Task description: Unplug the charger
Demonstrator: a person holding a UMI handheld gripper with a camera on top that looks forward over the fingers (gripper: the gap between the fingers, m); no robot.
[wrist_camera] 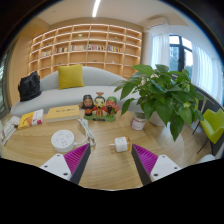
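A small white charger (121, 144) lies on the wooden table (110, 168), just ahead of my fingers and closer to the right one. A white cable (88, 131) runs from the table's left part toward it. A round white device (63, 140) sits left of the cable, beyond my left finger. My gripper (111, 160) is open, its pink pads (146, 158) wide apart with only bare table between them. Nothing is held.
A large green potted plant (160, 95) stands at the table's right. Small figurines (98, 104) sit at the far edge. Yellow and white items (45, 116) lie at the left. Beyond are a grey sofa (60, 92) with cushions and wooden bookshelves (85, 45).
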